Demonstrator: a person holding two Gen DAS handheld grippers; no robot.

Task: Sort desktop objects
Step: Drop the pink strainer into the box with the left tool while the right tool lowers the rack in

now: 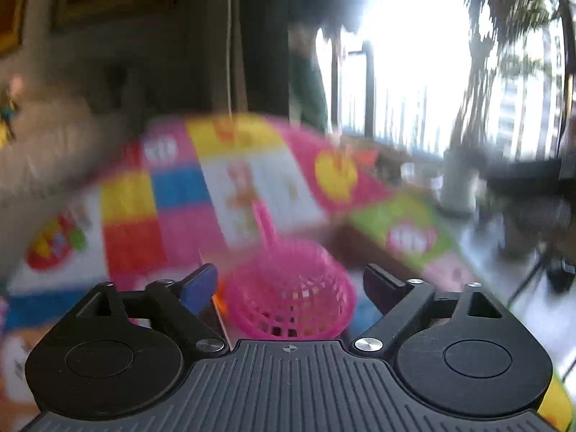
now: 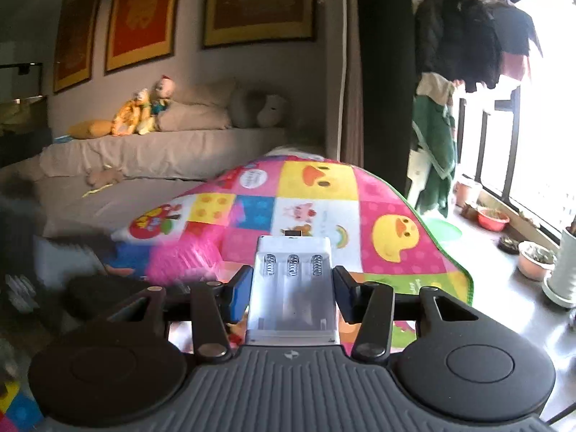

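Observation:
In the left wrist view, my left gripper [image 1: 289,284] is open and empty, its fingers on either side of a pink plastic mesh basket [image 1: 293,288] with a thin upright handle, standing on the colourful patchwork mat [image 1: 180,187]. The view is blurred by motion. In the right wrist view, my right gripper [image 2: 293,288] is shut on a white battery charger [image 2: 293,288] with three spring slots, held above the mat [image 2: 316,187]. A blurred pink shape [image 2: 183,259], likely the basket, and the dark left gripper [image 2: 93,288] show at the lower left.
A grey sofa with pillows and stuffed toys [image 2: 144,111] is behind the mat. Plant pots [image 2: 536,259] and a red bowl [image 2: 493,217] stand along the window at right. Clothes hang near the window [image 2: 464,43]. An orange object [image 1: 219,304] lies beside the basket.

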